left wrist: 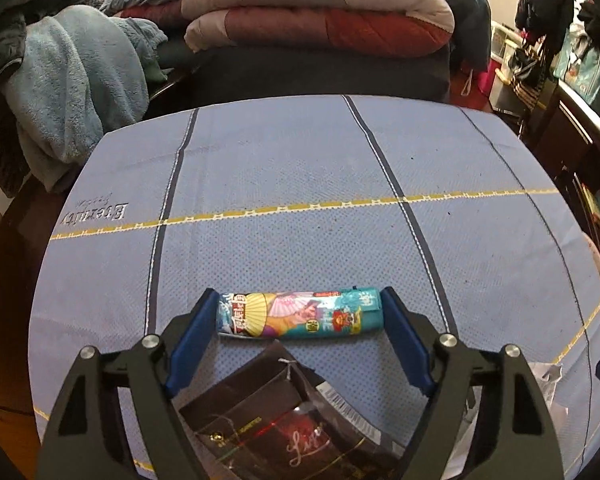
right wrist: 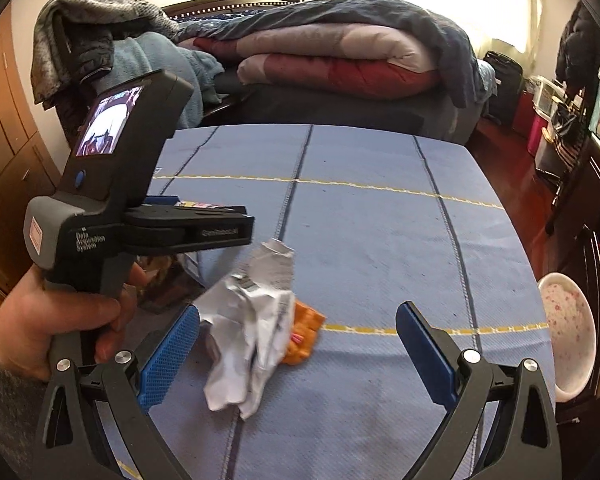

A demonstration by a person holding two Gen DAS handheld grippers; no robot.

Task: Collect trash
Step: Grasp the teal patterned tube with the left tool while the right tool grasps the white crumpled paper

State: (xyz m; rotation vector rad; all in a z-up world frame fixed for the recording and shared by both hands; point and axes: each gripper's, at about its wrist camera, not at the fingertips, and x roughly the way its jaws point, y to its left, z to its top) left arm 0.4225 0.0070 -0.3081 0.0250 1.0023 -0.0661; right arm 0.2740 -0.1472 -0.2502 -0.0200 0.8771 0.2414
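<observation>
In the left wrist view a colourful rolled wrapper (left wrist: 300,313) lies crosswise on the blue cloth between the tips of my open left gripper (left wrist: 298,308); the blue pads stand at its two ends. A dark brown box (left wrist: 284,416) lies below it, between the fingers. In the right wrist view a crumpled white paper (right wrist: 248,328) lies over an orange wrapper (right wrist: 304,334) on the cloth. My right gripper (right wrist: 300,322) is open around them, the left pad close to the paper. The left gripper body (right wrist: 140,216) shows at left, held in a hand.
A blue cloth with dark and yellow stripes (left wrist: 300,200) covers the table. A pink-speckled white bin (right wrist: 568,332) stands off the table's right edge. A bed with folded quilts (right wrist: 340,56) and a blue towel (left wrist: 72,92) lie beyond the far edge. Furniture and bags (left wrist: 548,52) crowd the right.
</observation>
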